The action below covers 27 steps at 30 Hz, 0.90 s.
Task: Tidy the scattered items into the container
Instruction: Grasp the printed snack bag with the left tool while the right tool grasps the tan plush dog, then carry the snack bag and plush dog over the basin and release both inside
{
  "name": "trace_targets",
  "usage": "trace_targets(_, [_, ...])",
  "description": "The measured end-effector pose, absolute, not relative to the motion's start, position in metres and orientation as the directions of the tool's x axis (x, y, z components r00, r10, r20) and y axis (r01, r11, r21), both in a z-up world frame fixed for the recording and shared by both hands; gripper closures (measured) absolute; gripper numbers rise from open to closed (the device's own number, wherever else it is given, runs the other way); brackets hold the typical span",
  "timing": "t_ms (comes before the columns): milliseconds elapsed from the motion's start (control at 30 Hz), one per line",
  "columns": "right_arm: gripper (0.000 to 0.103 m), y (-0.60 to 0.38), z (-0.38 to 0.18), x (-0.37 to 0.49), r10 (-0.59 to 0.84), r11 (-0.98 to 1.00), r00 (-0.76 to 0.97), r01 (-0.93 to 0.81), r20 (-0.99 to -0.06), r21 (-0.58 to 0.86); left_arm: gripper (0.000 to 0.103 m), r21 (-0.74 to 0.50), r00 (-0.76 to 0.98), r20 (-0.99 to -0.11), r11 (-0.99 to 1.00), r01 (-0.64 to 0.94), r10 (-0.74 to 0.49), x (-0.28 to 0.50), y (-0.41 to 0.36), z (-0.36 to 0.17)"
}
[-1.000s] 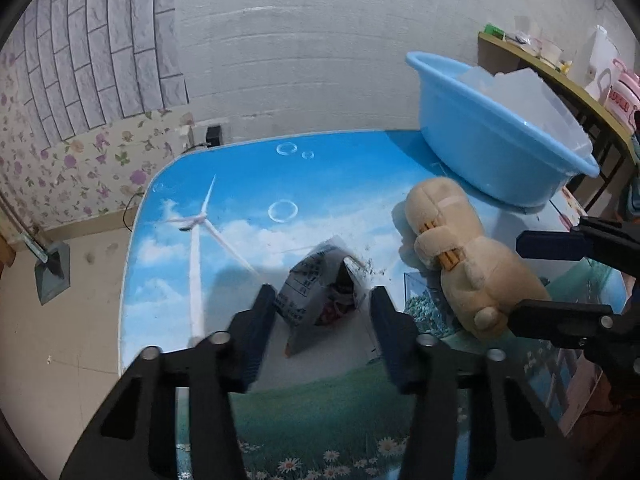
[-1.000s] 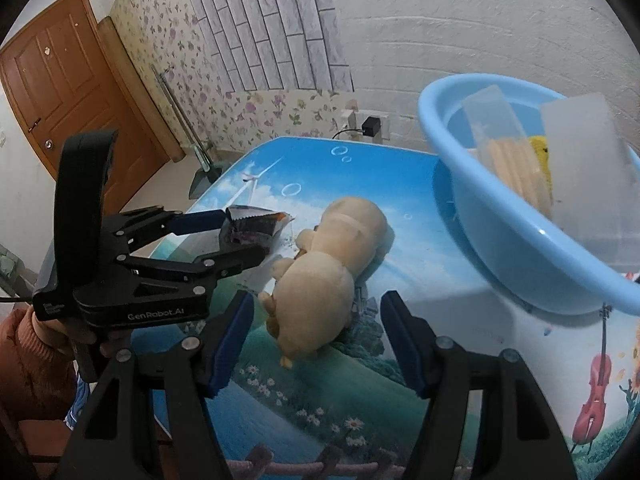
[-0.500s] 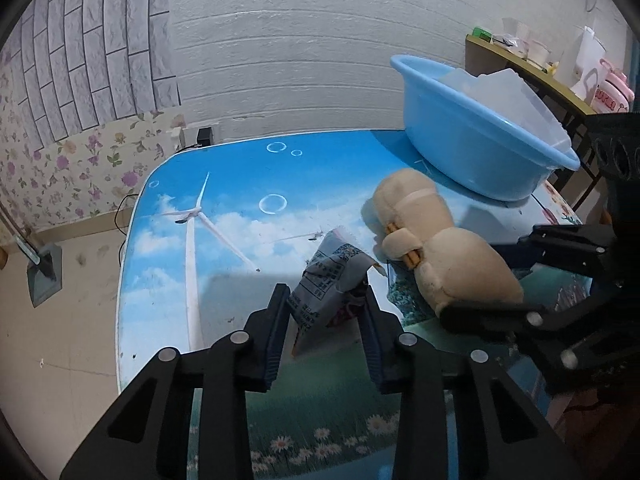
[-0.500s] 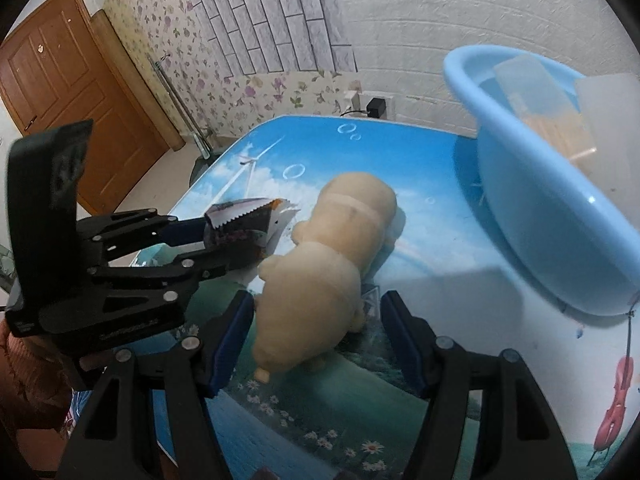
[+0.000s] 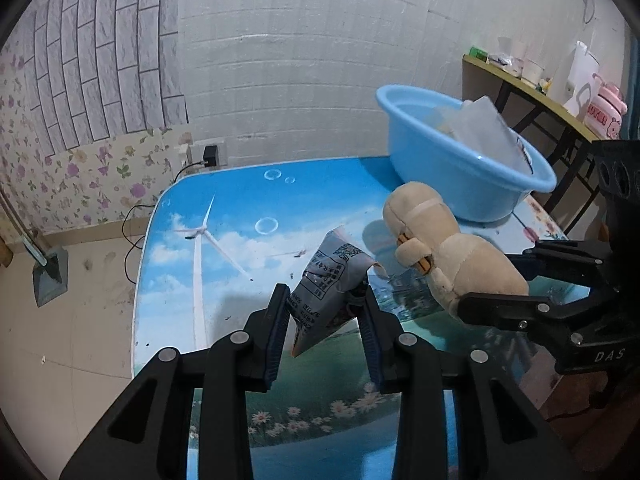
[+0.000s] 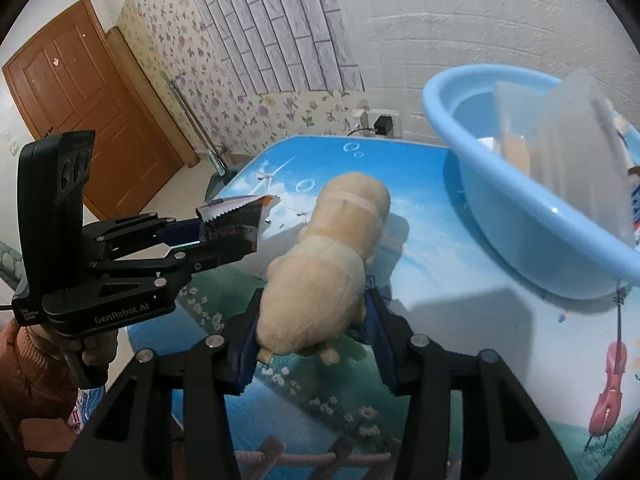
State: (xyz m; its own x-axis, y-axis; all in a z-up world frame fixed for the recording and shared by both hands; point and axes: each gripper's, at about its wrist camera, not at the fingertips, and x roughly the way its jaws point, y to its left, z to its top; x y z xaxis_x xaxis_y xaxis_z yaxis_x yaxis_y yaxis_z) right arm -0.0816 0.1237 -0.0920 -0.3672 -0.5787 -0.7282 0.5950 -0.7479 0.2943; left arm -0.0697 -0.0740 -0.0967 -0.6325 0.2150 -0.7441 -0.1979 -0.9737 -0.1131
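A table covered in a printed sky-and-wind-turbine scene is standing against a white brick-pattern wall. A black charger is sitting in a wall socket, its cable trailing to the floor. Floral wallpaper is running toward a brown wooden door. A side shelf is holding cups and a pink toy.

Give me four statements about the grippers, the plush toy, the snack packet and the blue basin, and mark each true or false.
1. The left gripper has its jaws shut on the snack packet. True.
2. The plush toy lies inside the blue basin. False: it lies on the table beside the basin.
3. The right gripper has its jaws around the plush toy. True.
4. The blue basin is empty. False: clear plastic items are in it.
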Motion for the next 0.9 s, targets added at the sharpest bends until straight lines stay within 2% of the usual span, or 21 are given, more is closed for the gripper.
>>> trace_targets(500, [0.056, 0.175, -0.041, -0.049, -0.612, -0.758, -0.507, 0.594, -0.606, 0.269, 0.07, -0.116, -0.68, -0.697, -0.972, -0.205, 0.227, -0.06, -0.038, -0.063])
trace_targets(900, [0.056, 0.243, -0.02, -0.063, -0.515, -0.851, -0.666, 0.474, -0.54, 0.226, 0.07, -0.099, -0.714, -0.643, -0.955, -0.28, 0.276, -0.095, 0.009, -0.029])
